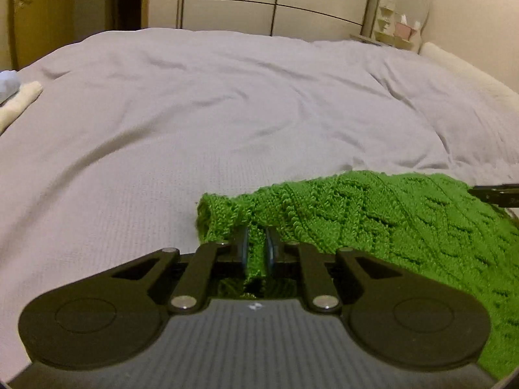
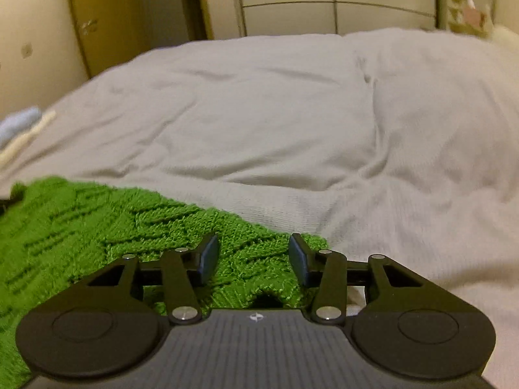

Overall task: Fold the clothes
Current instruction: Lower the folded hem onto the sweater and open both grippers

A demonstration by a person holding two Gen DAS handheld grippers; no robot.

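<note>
A wide bed with a pale grey, wrinkled cover (image 1: 201, 103) fills the room in front of you, with tall cream cupboard doors (image 1: 259, 0) behind it. The thick, bright green knitted sweater (image 1: 373, 220) lies at the near edge of the bed, right under both of your hands. It stretches sideways, from one hand across to the other.

Your left gripper (image 1: 258, 246) has its two blue pads squeezed close together on a bunched fold at the sweater's left end. Your right gripper (image 2: 253, 256) sits over the sweater's right end. Its pads are spread apart, with the green knit between and below them, but they do not press on it.

So the sweater's long side runs across you, with one end at each hand. The bare bed lies straight ahead, past the sweater. I think your right hand needs to pinch its end first. Then both hands can carry that edge together.
</note>
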